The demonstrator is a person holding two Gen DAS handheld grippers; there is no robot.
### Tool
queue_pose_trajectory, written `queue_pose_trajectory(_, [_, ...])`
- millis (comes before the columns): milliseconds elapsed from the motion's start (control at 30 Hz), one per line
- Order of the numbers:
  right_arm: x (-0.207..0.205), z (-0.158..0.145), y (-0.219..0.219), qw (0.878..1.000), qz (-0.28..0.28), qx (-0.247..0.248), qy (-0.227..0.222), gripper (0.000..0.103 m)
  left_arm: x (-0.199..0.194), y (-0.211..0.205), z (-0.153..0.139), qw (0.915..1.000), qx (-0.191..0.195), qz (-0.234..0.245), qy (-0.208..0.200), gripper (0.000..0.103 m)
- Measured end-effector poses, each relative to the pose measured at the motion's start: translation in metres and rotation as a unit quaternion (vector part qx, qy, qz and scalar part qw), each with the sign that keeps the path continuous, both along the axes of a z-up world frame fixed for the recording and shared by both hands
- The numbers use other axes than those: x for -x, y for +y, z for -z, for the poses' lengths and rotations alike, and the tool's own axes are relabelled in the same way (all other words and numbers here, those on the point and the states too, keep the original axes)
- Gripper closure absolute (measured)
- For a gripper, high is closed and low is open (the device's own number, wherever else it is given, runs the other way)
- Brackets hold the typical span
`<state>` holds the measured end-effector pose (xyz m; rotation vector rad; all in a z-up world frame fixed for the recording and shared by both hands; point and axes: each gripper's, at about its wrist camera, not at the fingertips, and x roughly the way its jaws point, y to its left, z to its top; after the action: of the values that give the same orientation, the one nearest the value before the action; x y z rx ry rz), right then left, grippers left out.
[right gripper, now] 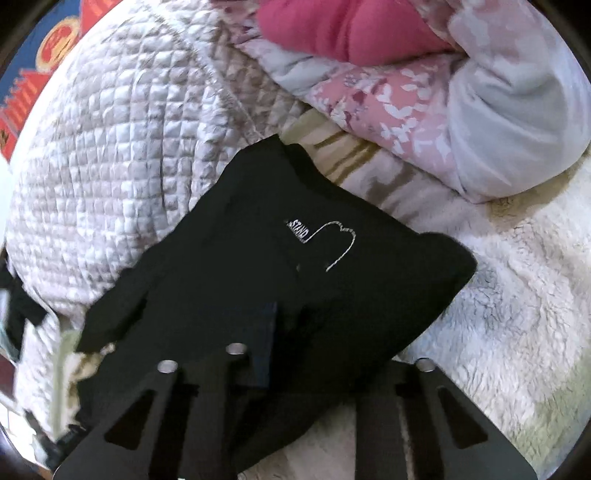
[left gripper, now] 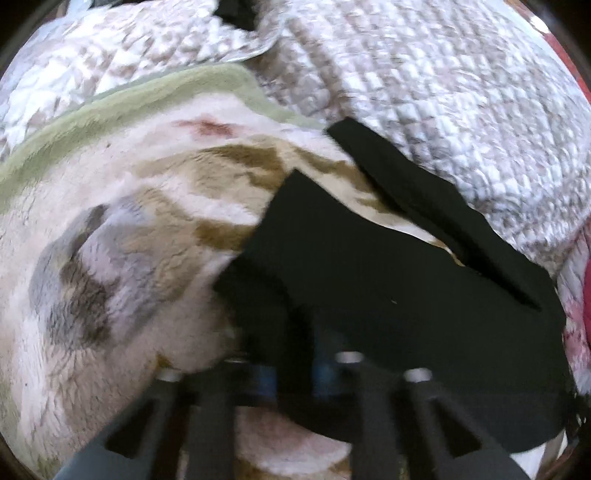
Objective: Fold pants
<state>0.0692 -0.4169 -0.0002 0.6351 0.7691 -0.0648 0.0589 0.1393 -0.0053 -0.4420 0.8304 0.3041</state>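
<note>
The black pants [left gripper: 388, 273] hang from my left gripper [left gripper: 293, 376], which is shut on their edge; the two legs trail away up and right over the fluffy blanket [left gripper: 122, 229]. In the right wrist view the same black pants [right gripper: 258, 280] drape over my right gripper [right gripper: 291, 354], which is shut on the cloth. A small white outline logo [right gripper: 332, 240] shows on the fabric. The fingertips of both grippers are hidden in the black cloth.
A quilted grey-white bedspread [left gripper: 424, 92] lies beyond the blanket and shows in the right wrist view [right gripper: 110, 166]. A pink floral duvet [right gripper: 388, 96] with a magenta cloth [right gripper: 343, 29] is piled at the back right. The cream fluffy blanket [right gripper: 509, 295] lies underneath.
</note>
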Motion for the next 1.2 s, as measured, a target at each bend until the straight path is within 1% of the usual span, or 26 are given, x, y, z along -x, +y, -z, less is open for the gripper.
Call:
queue_pose_trajectory(33, [-0.001,-0.001,-0.001,1.000,-0.003,-0.006,0.000,0.096,0.001,0.003,0.000,1.0000,0.008,-0.002,-0.003,0.099])
queue_pose_trajectory(67, [0.001,-0.005,-0.001,1.000,-0.007,-0.010,-0.002,0.098,0.004,0.003,-0.003,1.0000,0.006,-0.005,-0.005,0.099])
queue_pose_trajectory(167, [0.011,-0.022,0.002,0.999,-0.016,-0.023,-0.016,0.098,0.021,-0.006,-0.026,0.9992,-0.026,0.009,-0.029,0.099])
queue_pose_trajectory(233, [0.023,-0.035,0.001,0.999,-0.027,-0.036,-0.026,0.098,0.036,-0.009,-0.043,0.9984,-0.031,0.020,-0.044,0.099])
queue_pose_trajectory(333, [0.051,-0.046,-0.001,0.998,-0.033,-0.036,-0.030,0.098,0.073,-0.004,-0.059,0.9972,-0.040,0.016,-0.061,0.099])
queue_pose_trajectory(400, [0.070,-0.043,-0.006,0.999,-0.031,-0.035,-0.021,0.098,0.094,0.003,-0.056,0.9978,-0.024,0.018,-0.060,0.099])
queue_pose_trajectory(433, [0.077,-0.037,-0.008,0.999,-0.030,-0.025,-0.008,0.098,0.102,0.006,-0.050,0.9983,-0.021,0.019,-0.050,0.099])
queue_pose_trajectory(467, [0.082,-0.027,-0.009,0.999,-0.029,-0.019,0.010,0.098,0.106,0.007,-0.043,0.9988,-0.021,0.020,-0.039,0.099])
queue_pose_trajectory(500, [0.086,-0.013,-0.012,0.999,-0.029,-0.025,0.032,0.098,0.111,0.007,-0.032,0.9994,-0.017,0.021,-0.023,0.099])
queue_pose_trajectory(533, [0.089,-0.003,-0.015,0.998,-0.028,-0.041,0.042,0.098,0.111,0.006,-0.023,0.9997,-0.009,0.019,-0.008,0.099])
queue_pose_trajectory(567, [0.093,-0.003,-0.017,0.998,-0.025,-0.049,0.037,0.098,0.115,0.007,-0.017,0.9999,0.000,0.017,0.002,0.099])
queue_pose_trajectory(600, [0.094,-0.007,-0.016,0.998,-0.025,-0.046,0.030,0.098,0.119,0.006,-0.016,0.9999,0.003,0.015,0.000,0.099])
queue_pose_trajectory(700, [0.098,-0.021,-0.011,0.999,-0.031,-0.026,0.008,0.098,0.131,-0.001,-0.031,0.9991,-0.021,0.020,-0.030,0.099])
queue_pose_trajectory(767, [0.098,-0.023,-0.009,0.999,-0.031,-0.021,0.003,0.098,0.135,-0.005,-0.036,0.9983,-0.034,0.024,-0.040,0.099])
queue_pose_trajectory(800, [0.096,-0.018,-0.011,0.999,-0.028,-0.018,0.012,0.098,0.134,-0.006,-0.034,0.9983,-0.039,0.026,-0.035,0.099])
queue_pose_trajectory(833, [0.094,-0.011,-0.011,0.999,-0.026,-0.021,0.026,0.098,0.130,-0.005,-0.028,0.9987,-0.038,0.028,-0.022,0.099])
queue_pose_trajectory(867, [0.093,-0.002,-0.015,0.998,-0.024,-0.037,0.039,0.098,0.125,-0.003,-0.021,0.9990,-0.034,0.028,-0.002,0.099])
queue_pose_trajectory(900, [0.095,0.001,-0.018,0.998,-0.022,-0.051,0.037,0.096,0.123,-0.001,-0.015,0.9993,-0.026,0.023,0.012,0.098])
queue_pose_trajectory(933, [0.098,-0.001,-0.020,0.998,-0.021,-0.057,0.033,0.094,0.123,0.002,-0.012,0.9996,-0.018,0.019,0.015,0.096])
queue_pose_trajectory(967, [0.103,-0.004,-0.021,0.998,-0.017,-0.058,0.032,0.082,0.125,0.003,-0.015,0.9996,-0.019,0.014,0.012,0.095])
queue_pose_trajectory(1000, [0.109,-0.009,-0.023,0.999,-0.005,-0.042,0.034,0.067,0.128,0.004,-0.019,0.9995,-0.031,0.004,0.010,0.094])
queue_pose_trajectory(1033, [0.116,-0.016,-0.025,0.999,0.008,-0.022,0.033,0.062,0.131,0.005,-0.023,0.9991,-0.042,-0.005,0.006,0.094])
queue_pose_trajectory(1067, [0.124,-0.022,-0.028,0.999,0.021,-0.007,0.027,0.060,0.137,0.007,-0.028,0.9987,-0.049,-0.017,-0.001,0.094])
queue_pose_trajectory(1133, [0.137,-0.032,-0.035,0.999,0.043,0.006,0.010,0.059,0.145,0.010,-0.037,0.9968,-0.069,-0.039,-0.009,0.094])
queue_pose_trajectory(1167, [0.141,-0.038,-0.036,0.998,0.054,0.023,0.008,0.058,0.147,0.011,-0.043,0.9956,-0.082,-0.044,-0.013,0.094])
queue_pose_trajectory(1200, [0.142,-0.048,-0.032,0.997,0.059,0.057,-0.001,0.058,0.145,0.009,-0.047,0.9951,-0.088,-0.040,-0.019,0.094])
